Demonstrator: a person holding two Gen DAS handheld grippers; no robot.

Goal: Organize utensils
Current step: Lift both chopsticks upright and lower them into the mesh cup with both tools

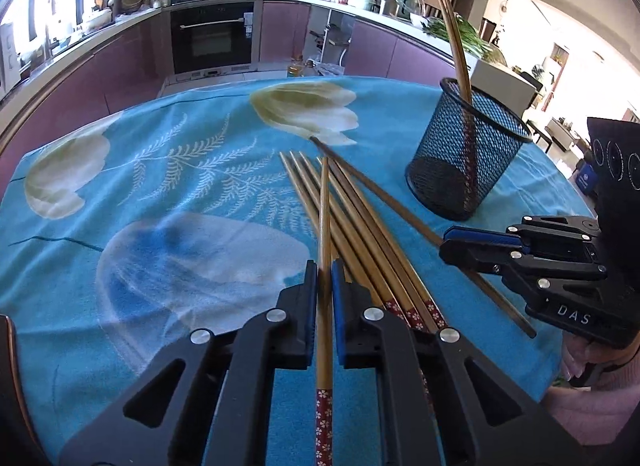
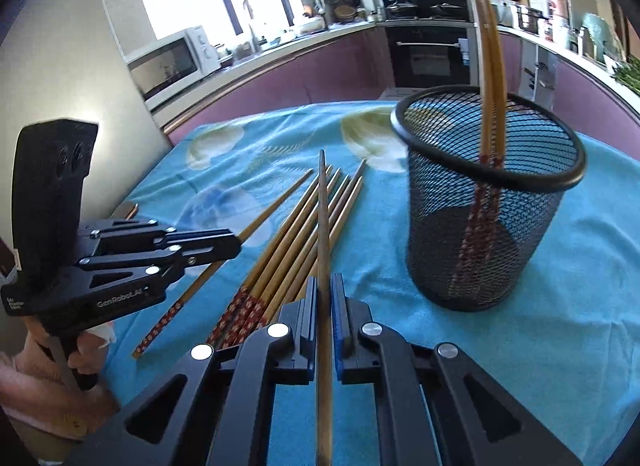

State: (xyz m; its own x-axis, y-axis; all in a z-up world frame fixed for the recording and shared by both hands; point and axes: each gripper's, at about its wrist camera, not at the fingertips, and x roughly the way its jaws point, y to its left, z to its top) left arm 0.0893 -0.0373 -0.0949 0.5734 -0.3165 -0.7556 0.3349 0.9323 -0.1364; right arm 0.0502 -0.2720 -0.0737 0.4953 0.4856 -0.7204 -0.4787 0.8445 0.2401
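Nearest the cameras, both of your grippers are clenched on one chopstick each. In the left wrist view the left gripper (image 1: 324, 266) has its jaws pinched on a chopstick (image 1: 325, 225) that runs forward over the pile, patterned red end toward you. In the right wrist view the right gripper (image 2: 325, 280) grips another chopstick (image 2: 323, 217) the same way, pointed tip forward; its near end is blurred, so I cannot tell the pattern there. Whether either stick is lifted clear of the pile yet is hard to say.

Just beyond the jaws, the loose pile of chopsticks (image 1: 360, 225) lies fanned on the blue flowered cloth (image 1: 160, 185) over the table, roughly half a dozen, red ends toward you. None of those is sorted yet.

Farther off, right of the pile, the black mesh cup (image 2: 480, 225) stands upright with two chopsticks (image 2: 490, 77) already in it, red ends down, leaning on the rim.

So you look early on: two in, two in hand, and most of the pile left. Next is likely carrying both held sticks to the cup.
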